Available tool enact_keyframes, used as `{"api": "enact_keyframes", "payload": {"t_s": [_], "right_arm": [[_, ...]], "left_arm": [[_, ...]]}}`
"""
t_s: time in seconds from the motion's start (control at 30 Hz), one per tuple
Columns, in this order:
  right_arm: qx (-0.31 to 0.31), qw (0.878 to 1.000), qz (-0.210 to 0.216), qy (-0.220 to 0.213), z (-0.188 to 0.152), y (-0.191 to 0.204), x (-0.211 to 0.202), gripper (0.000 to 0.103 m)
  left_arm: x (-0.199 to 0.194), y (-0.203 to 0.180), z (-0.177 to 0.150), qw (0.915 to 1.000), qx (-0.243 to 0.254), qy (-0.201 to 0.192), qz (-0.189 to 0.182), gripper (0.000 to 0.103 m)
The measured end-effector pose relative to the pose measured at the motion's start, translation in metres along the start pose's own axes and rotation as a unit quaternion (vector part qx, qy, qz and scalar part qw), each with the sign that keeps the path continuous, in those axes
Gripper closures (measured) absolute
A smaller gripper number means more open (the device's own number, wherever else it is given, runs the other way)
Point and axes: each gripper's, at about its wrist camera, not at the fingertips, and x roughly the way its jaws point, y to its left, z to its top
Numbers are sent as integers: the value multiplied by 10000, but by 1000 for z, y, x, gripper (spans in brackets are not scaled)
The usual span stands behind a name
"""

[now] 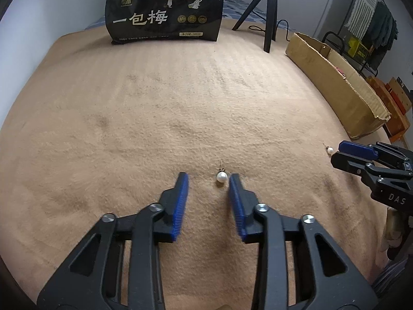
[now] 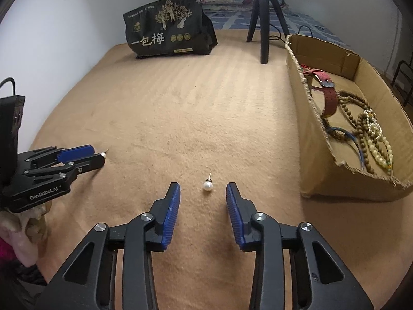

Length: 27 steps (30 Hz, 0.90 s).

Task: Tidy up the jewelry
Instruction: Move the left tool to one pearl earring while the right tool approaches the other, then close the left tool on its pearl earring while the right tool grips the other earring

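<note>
On the tan blanket the left gripper has its blue pads apart around a pearl earring that lies just inside the right-hand pad, contact too close to call. The right gripper stands open too, a second pearl earring lying free between its tips with its pin toward 12 o'clock. At 2 o'clock in the right view a torn cardboard box holds bead strings and a red strap, partly hidden by its wall; a black bag and a tripod, cut off above, stand at 12 o'clock.
</note>
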Motion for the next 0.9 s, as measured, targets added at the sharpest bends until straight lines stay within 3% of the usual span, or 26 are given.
{"api": "enact_keyframes", "payload": {"t_s": [0.2,0.3,0.37,0.47,0.9], "right_arm": [[-76,9999,-76,31,3,2,7,75],[-119,9999,-101,59,3,4,10,81],[-142,9998,-75,93,2,5,12,91],[-167,9998,-53,114,0,6,13,95],[-229,9997,6,-71,0,11,-3,97]], "left_arm": [[4,-2,1,10000,57,-10,-5,76],[5,-5,2,10000,89,-13,-28,84],[6,-7,2,9999,125,-13,-47,90],[7,-10,1,9998,178,-28,-60,96],[-8,-20,0,9995,225,-187,-93,96]]}}
